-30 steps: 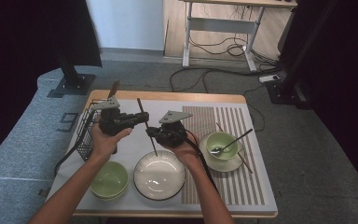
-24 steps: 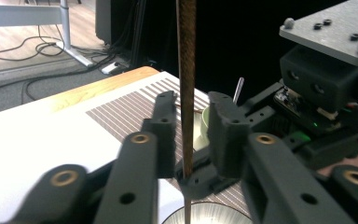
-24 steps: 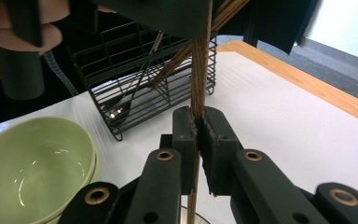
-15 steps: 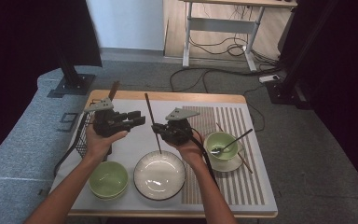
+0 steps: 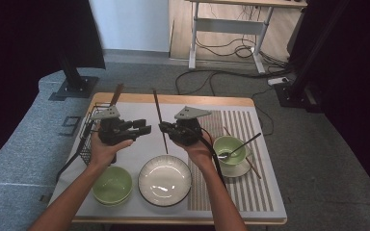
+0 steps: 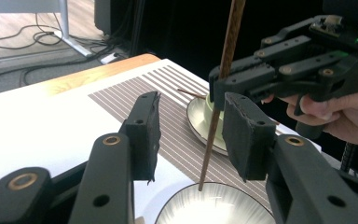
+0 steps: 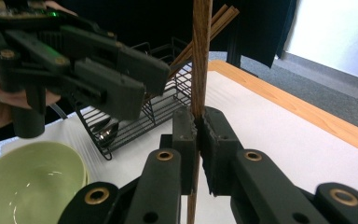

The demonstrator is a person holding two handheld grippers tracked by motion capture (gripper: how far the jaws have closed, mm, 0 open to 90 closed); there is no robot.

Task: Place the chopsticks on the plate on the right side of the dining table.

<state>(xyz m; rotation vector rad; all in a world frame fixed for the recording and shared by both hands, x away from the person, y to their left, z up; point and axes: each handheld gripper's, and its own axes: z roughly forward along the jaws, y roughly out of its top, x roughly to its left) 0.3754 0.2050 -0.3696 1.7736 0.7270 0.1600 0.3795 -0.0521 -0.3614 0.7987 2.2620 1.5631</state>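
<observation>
Two grippers are hovering above the table, just behind the white bowl, which serves here as the landmark. The right gripper is clamping a brown chopstick between its pads, and the stick is standing nearly upright, its lower tip hanging just over the white bowl's far rim (the left gripper view shows that tip close above the ribbed inside). The left gripper is sitting behind and to the left of the white bowl; its jaws have just been opening and are now standing apart, with the chopstick passing between them but touching neither pad. Left of the white bowl a green bowl is resting, and behind that a black wire rack is holding more chopsticks. To the white bowl's right another green bowl is carrying a spoon.
</observation>
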